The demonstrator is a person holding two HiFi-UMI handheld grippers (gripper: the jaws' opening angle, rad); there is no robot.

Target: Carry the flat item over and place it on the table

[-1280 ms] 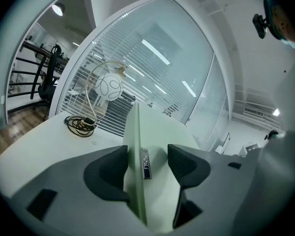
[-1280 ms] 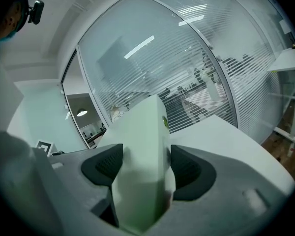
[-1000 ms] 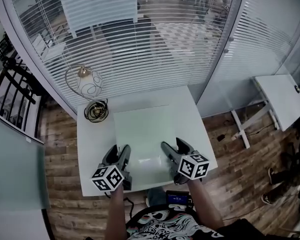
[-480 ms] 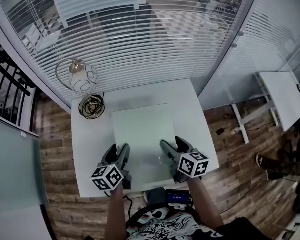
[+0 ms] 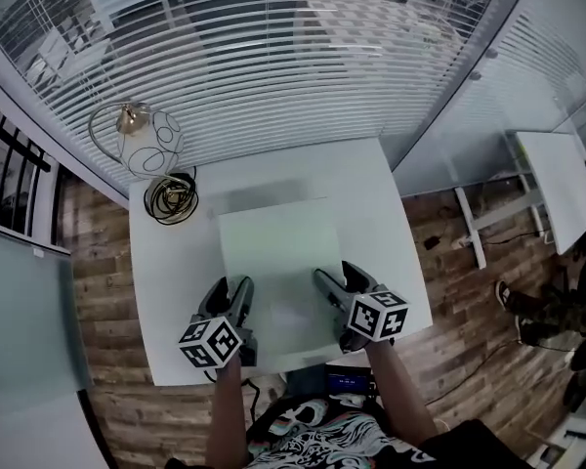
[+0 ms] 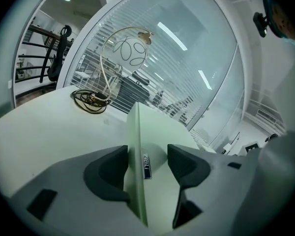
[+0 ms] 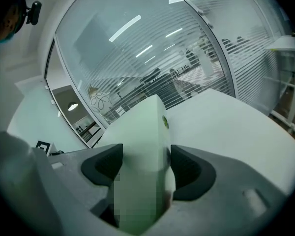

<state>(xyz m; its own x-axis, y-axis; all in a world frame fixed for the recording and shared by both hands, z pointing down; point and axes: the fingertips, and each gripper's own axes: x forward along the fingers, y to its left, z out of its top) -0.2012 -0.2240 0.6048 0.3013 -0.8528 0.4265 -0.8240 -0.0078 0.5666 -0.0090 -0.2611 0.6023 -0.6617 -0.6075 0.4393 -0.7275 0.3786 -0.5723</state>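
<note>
Tongs are seen in the head view at both near corners of a flat pale-green panel [image 5: 278, 252], which is held level over a white square table [image 5: 171, 291]. The left tongs [image 5: 232, 299] are set on the panel's near-left edge and the right tongs [image 5: 334, 286] on its near-right edge. A grey shadow is cast on the table just beyond the panel's far edge. A lamp with a wire globe [image 5: 148, 145] and a coiled cable [image 5: 170, 199] are placed at the table's far-left corner, apart from the panel. White blinds [image 5: 273, 66] are seen behind a glass wall beyond the table, and a second white table [image 5: 557, 184] stands well apart at the right on the wooden floor [image 5: 103, 262].

In the left gripper view, the left tongs [image 6: 147, 163] are clenched on the panel [image 6: 137, 132], which is seen edge-on between the two dark pads, with a small silver tag on its edge. The lamp [image 6: 130, 50] and cable [image 6: 91, 101] are seen ahead on the table [image 6: 49, 127].

In the right gripper view, the right tongs [image 7: 146, 168] are likewise clenched on the panel [image 7: 145, 127], by which the gap between the pads is filled. The table [image 7: 226, 122] is seen beside it at the right.
</note>
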